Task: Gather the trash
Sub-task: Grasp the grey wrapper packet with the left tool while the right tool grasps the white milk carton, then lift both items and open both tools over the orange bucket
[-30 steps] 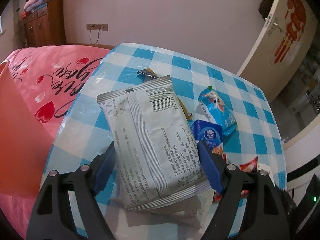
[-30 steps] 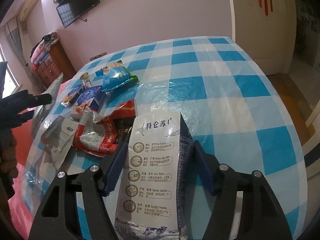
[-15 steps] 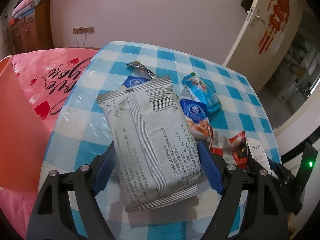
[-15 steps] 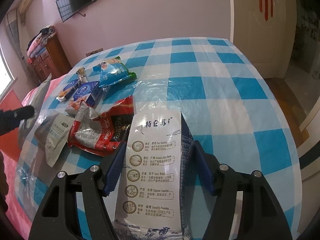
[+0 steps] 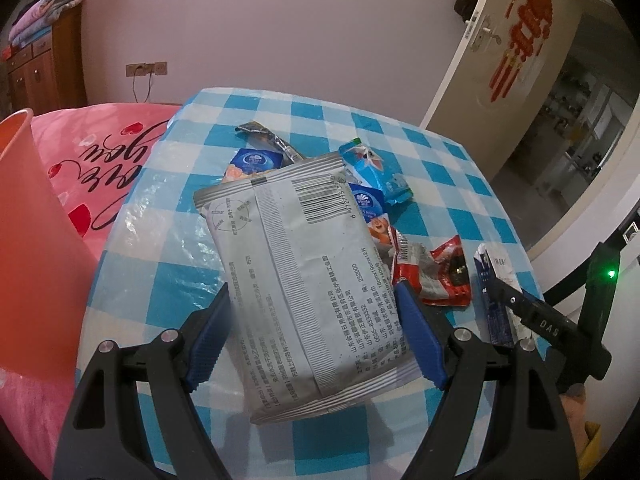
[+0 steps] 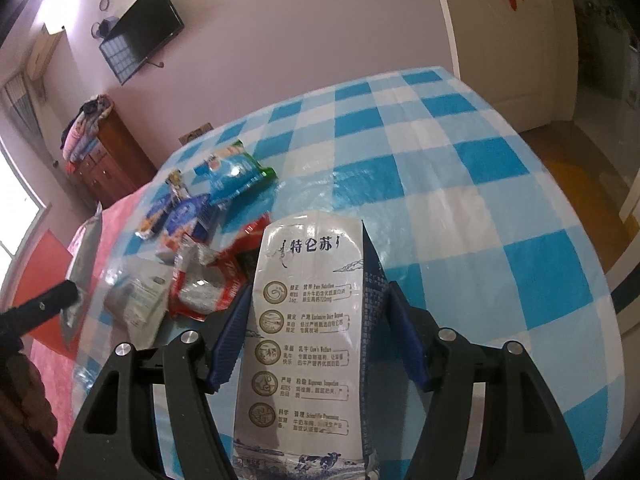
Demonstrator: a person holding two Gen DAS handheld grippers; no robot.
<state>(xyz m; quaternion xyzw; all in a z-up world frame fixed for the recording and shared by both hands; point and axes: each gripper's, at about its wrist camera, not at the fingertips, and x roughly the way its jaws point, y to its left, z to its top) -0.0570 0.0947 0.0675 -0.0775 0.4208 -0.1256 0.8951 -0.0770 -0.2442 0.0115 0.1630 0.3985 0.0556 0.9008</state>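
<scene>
My left gripper [image 5: 314,300] is shut on a grey foil packet [image 5: 296,264] with a barcode, held above the near part of the checked table [image 5: 160,248]. My right gripper [image 6: 318,298] is shut on a white and dark blue milk carton [image 6: 308,320], which also shows at the right of the left wrist view [image 5: 492,292]. On the cloth lie a blue snack bag [image 5: 376,172], two blue tissue packs [image 5: 256,160], a dark wrapper [image 5: 264,136] and a crumpled red wrapper [image 5: 432,272]. The right wrist view shows the same heap [image 6: 208,280] and a flat grey wrapper [image 6: 136,304] beside it.
An orange bin [image 5: 24,220] stands at the left, against a pink bedspread [image 5: 100,152]. Far right of the table there is bare cloth [image 6: 460,168]. A white door [image 5: 500,60] stands open beyond it. A wooden dresser [image 5: 40,72] is in the far left corner.
The left gripper has carried the packet sideways and turned right; the orange bin fills less of its view, and the red wrapper and the right gripper now appear. The right gripper has rolled slightly.
</scene>
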